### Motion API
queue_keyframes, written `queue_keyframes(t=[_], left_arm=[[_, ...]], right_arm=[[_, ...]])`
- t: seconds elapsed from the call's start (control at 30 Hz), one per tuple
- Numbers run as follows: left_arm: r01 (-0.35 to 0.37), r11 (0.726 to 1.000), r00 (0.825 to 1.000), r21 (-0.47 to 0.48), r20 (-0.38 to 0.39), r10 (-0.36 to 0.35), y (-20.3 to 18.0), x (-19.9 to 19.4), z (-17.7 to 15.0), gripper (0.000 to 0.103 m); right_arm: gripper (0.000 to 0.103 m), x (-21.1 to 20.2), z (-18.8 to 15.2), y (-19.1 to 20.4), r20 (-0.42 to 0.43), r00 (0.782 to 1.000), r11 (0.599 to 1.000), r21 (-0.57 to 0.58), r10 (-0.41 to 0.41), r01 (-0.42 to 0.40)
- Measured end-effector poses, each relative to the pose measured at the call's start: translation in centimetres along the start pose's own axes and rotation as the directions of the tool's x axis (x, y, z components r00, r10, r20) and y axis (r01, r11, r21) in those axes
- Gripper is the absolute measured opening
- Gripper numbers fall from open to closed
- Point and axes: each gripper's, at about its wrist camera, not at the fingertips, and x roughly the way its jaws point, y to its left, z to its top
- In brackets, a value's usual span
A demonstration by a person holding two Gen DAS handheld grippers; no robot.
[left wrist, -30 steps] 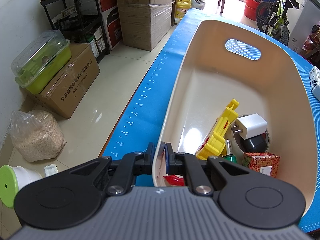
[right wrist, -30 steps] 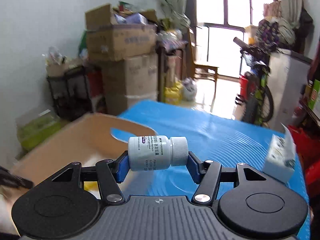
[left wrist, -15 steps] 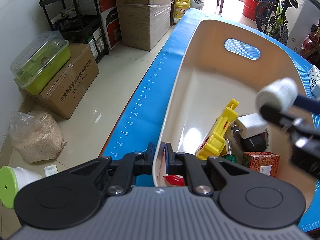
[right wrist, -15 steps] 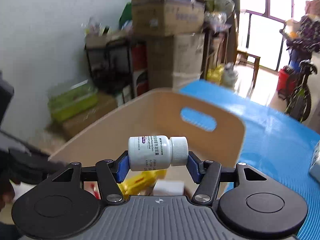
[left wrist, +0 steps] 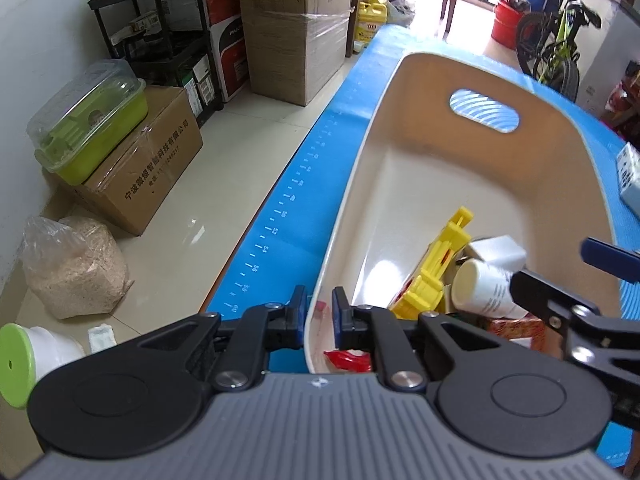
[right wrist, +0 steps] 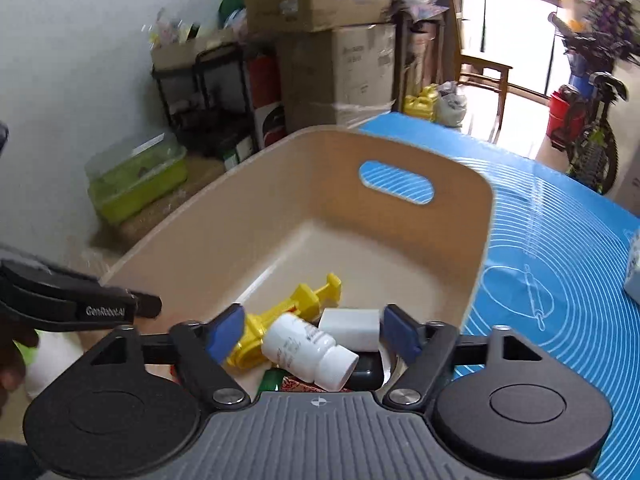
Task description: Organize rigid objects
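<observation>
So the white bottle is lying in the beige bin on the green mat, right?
Not quite: the mat is blue, not green, as the right wrist view shows. The white bottle does lie in the beige bin, among the other items there.

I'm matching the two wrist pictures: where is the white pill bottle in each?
Left wrist view: the white pill bottle lies low right in the beige bin, beside the yellow toy.
Right wrist view: low centre, lying loose between the right gripper's opening jaws.
Shared landmark: the bin's oval handle hole.
</observation>
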Motion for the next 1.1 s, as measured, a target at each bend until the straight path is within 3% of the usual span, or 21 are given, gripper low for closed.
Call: queue_keyframes(t=[0.03, 0.07, 0.1, 0.13, 0.6, 1.1], left_arm=[[0.0, 1.0, 1.0, -0.002, 0.007, 0.0, -0.1, -0.4, 0.0, 0.04], [-0.004, 1.0, 1.0, -0.001, 0.026, 0.004, -0.3, -1.0, -0.1, 0.06], [-0.008, 1.0, 0.999, 0.003, 0.048, 0.008, -0.6, -1.6, -0.2, 0.069], [-0.009, 1.0, 0.998, 0.006, 0.062, 0.008, -0.9, -2.1, -0.4, 0.071], [0.012, 0.996, 0.981, 0.089, 0.194, -0.03, -5.1, -10.3, -2.8, 0.074], [0.028, 0.973, 0.954, 0.227, 0.286, -0.094, -11.5, -17.1, -10.6, 0.074]], right_arm=[[0.088, -0.7, 0.0, -0.2, 0.019, 1.0, 1.0, 0.022, -0.002, 0.001], [0.094, -1.3, 0.0, -0.4, 0.036, 0.999, 0.999, 0.037, -0.007, 0.005], [0.099, -2.0, 0.0, -0.6, 0.054, 0.998, 0.999, 0.046, -0.017, 0.014], [0.1, -2.7, 0.0, -0.7, 0.072, 0.997, 0.998, 0.048, -0.03, 0.026], [0.101, -13.3, -2.2, -2.1, 0.178, 0.964, 0.98, 0.082, -0.195, 0.183], [0.101, -25.6, -10.8, -6.0, 0.249, 0.906, 0.93, 0.23, -0.342, 0.287]])
